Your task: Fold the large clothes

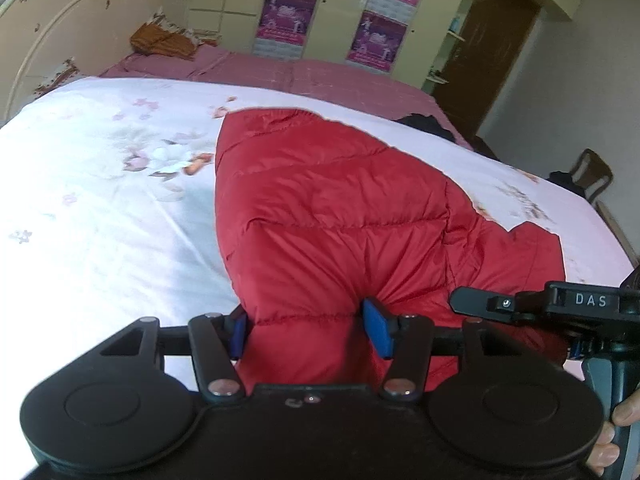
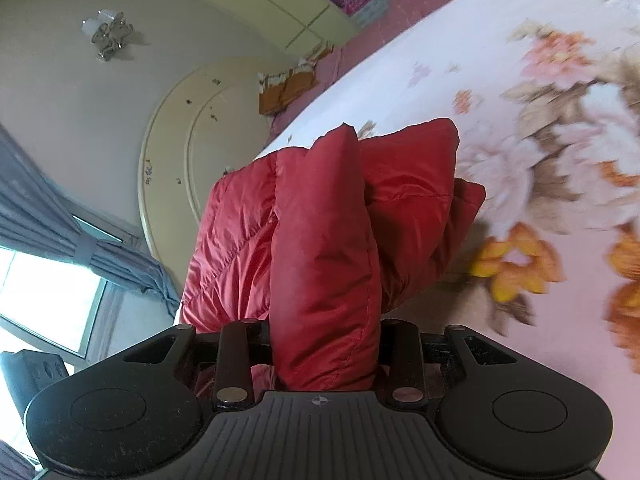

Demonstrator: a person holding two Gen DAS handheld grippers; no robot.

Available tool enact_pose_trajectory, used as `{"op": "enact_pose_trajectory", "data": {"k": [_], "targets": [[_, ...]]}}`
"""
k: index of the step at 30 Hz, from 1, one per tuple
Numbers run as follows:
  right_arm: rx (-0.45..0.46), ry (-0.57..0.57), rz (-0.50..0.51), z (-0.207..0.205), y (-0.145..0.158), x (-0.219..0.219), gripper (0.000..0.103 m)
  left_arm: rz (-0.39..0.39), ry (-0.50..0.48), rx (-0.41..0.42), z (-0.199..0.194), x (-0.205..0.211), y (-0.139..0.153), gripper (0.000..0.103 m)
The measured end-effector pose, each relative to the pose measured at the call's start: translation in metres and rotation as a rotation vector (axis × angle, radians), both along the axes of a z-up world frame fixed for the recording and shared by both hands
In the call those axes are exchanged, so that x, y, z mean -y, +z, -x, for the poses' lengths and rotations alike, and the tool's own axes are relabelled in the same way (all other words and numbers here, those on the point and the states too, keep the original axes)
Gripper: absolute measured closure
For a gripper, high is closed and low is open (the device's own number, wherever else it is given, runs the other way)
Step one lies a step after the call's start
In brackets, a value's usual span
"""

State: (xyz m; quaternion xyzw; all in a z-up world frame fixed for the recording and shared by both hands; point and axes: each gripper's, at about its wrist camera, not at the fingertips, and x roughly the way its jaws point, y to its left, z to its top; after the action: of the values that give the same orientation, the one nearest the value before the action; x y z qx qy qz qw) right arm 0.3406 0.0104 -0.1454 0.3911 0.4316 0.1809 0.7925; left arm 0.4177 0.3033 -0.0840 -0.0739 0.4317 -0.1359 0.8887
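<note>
A red puffer jacket lies on a white floral bedspread. My left gripper is shut on a thick fold of the jacket at its near edge, blue pads pressed into both sides. The right gripper shows at the right of the left wrist view, beside the jacket. In the right wrist view my right gripper is shut on a bunched fold of the jacket and holds it raised above the floral bedspread. Its fingertips are hidden by the fabric.
A pink sheet covers the far side of the bed, with an orange cloth by the cream headboard. A wardrobe with posters, a brown door and a chair stand beyond. A curtained window is at the left of the right wrist view.
</note>
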Motion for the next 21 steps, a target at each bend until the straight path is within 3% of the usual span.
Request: {"op": "enact_pose_trajectory", "data": {"k": [5,9,12,21], "targets": [[-0.017,-0.006,0.033,-0.018,-0.022,-0.009,0.067,-0.044,-0.014,0.011,-0.021,-0.008,-0.020,0.047],[-0.045,-0.023,0.070,-0.020,-0.036,-0.006,0.055,-0.084,-0.042,0.017,-0.023,-0.004,-0.034,0.035],[-0.062,-0.035,0.066,-0.017,-0.041,0.002,0.051,-0.094,-0.063,0.026,-0.021,-0.008,-0.037,0.033],[-0.040,-0.140,0.087,0.003,-0.016,0.030,0.048,-0.093,-0.036,0.039,-0.022,-0.018,-0.042,0.028]]}}
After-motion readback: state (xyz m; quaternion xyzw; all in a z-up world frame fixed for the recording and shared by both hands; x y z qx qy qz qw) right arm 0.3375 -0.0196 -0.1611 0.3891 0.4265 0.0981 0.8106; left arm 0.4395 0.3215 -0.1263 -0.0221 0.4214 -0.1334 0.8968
